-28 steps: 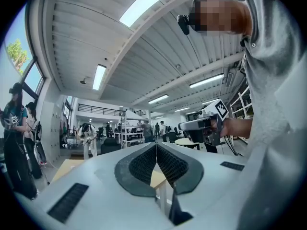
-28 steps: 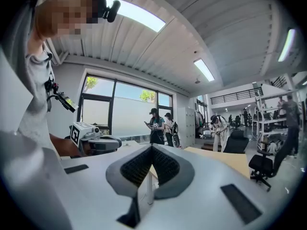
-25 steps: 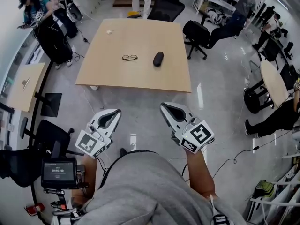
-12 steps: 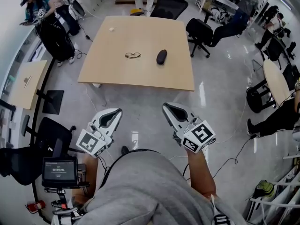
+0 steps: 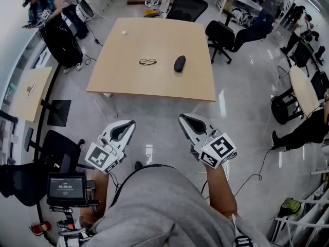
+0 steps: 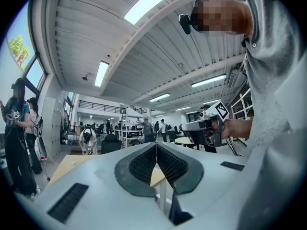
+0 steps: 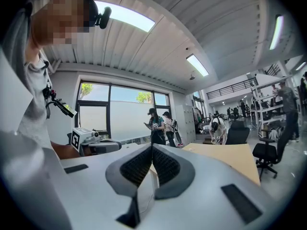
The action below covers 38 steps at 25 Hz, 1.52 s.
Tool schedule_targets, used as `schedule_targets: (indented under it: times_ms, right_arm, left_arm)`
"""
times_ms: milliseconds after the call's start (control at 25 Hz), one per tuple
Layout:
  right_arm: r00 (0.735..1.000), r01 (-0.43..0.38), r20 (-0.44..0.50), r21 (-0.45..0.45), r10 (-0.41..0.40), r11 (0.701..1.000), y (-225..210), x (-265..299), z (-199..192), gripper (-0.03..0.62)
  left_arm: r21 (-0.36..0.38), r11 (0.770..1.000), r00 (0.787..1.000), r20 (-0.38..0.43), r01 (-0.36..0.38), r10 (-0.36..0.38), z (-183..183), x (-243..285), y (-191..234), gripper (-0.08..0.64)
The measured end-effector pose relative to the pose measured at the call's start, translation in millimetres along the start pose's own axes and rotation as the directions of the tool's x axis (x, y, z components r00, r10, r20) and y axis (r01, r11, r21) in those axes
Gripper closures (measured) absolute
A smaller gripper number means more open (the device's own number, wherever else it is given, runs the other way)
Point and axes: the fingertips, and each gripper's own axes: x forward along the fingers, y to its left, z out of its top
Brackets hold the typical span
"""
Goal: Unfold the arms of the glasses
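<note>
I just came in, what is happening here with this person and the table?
A person stands some way from the wooden table, a hand-held gripper in each hand. The left hand-held gripper and the right hand-held gripper are both shut and empty, pointing toward the table. The glasses lie on it beside a dark case, untouched; the unfolding has not begun.

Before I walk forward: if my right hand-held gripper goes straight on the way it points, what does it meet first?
Free air above the floor, then probably the near edge of the table; height is unclear, so it might pass just over the top.
</note>
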Motion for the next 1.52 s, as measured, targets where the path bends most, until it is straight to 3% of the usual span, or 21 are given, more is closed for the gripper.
schedule_targets:
  times_ms: [840, 1120, 1360, 1520]
  right_arm:
    - [0.998, 0.055, -0.010, 0.051, -0.055, 0.997, 2.3, -8.4, -16.4, 0.584]
    - [0.998, 0.064, -0.032, 0.046, -0.062, 0.997, 7.4, 23.3, -16.7, 0.584]
    - [0.997, 0.069, -0.046, 0.018, -0.068, 0.997, 15.8, 61.2, -8.9, 0.584]
    - [0.994, 0.076, -0.083, 0.034, -0.073, 0.996, 0.7, 64.7, -19.3, 0.584]
  left_arm:
    - [-0.037, 0.998, 0.998, -0.036, 0.058, -0.060, -17.3, -2.7, -7.5, 0.554]
    - [-0.055, 0.996, 0.997, -0.013, 0.076, -0.077, -23.4, -4.4, 21.3, 0.554]
    - [-0.153, 0.985, 0.996, 0.041, 0.086, -0.081, -34.3, -15.5, 64.0, 0.554]
    - [-0.166, 0.984, 0.997, 0.049, 0.065, -0.057, -37.0, -8.6, 80.7, 0.554]
